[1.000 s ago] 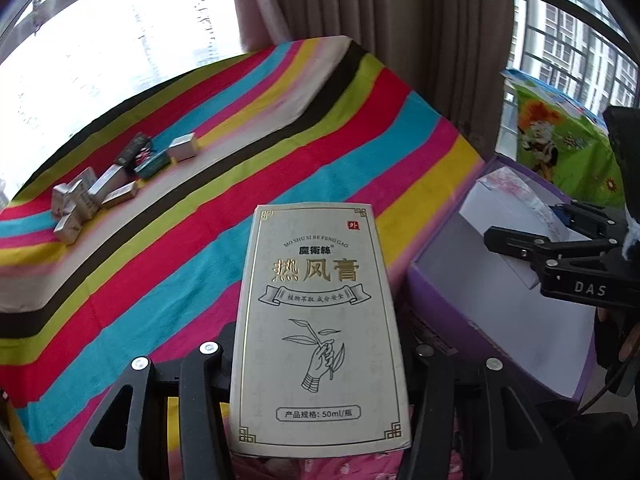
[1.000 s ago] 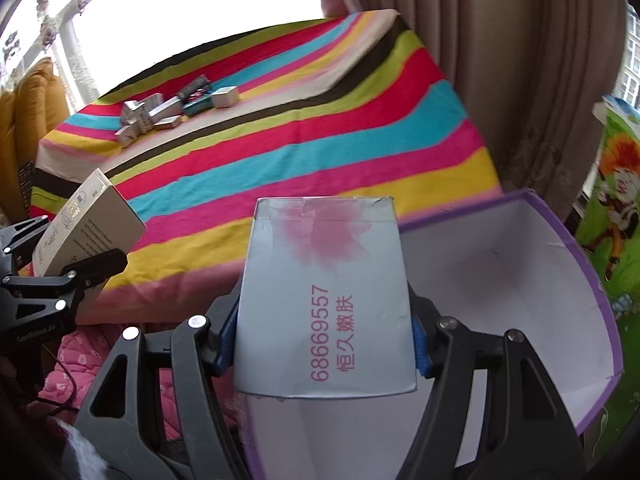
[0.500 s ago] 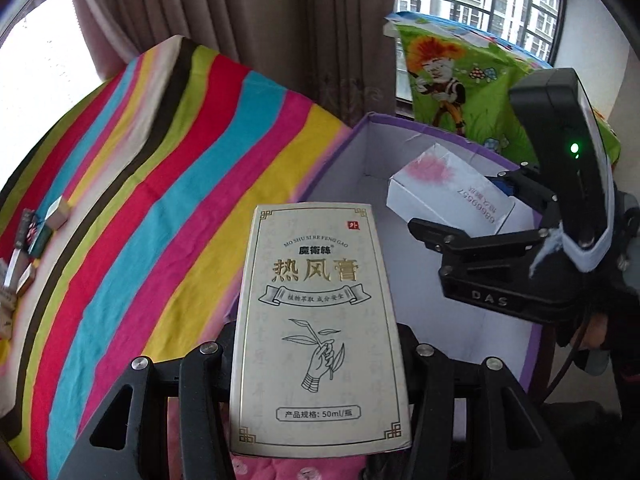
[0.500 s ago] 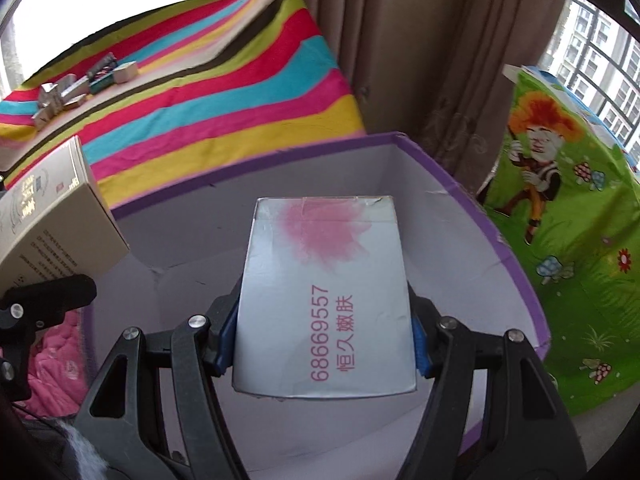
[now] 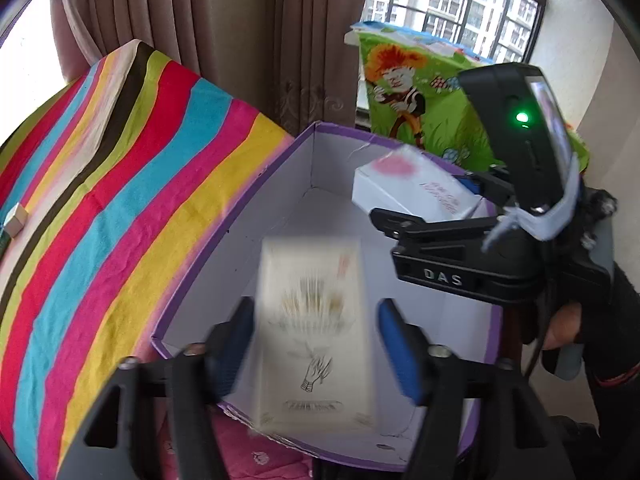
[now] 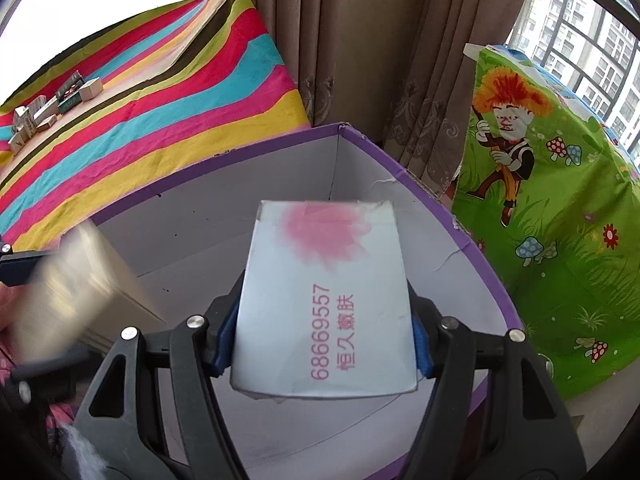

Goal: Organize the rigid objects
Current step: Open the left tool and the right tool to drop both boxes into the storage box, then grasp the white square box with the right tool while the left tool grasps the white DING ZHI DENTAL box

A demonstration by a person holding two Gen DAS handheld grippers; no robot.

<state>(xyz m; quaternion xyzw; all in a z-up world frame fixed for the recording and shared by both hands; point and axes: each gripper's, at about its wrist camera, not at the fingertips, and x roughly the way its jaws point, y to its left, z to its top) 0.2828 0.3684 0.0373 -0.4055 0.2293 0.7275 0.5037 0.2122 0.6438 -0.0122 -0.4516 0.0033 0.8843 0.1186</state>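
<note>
The left gripper has just let go, its cream box dropping into the purple bin, while the right gripper clamps a white box that should drop near the far corner next.

This is a home, most likely a bedroom or living room in a high-rise flat. Heavy brown curtains hang to the floor beside a large window, through which neighbouring apartment blocks show. A bright striped cloth covers a broad surface by the window. A green children's cartoon sheet stands at the sill, and pink quilted fabric lies below the purple-rimmed box.
</note>
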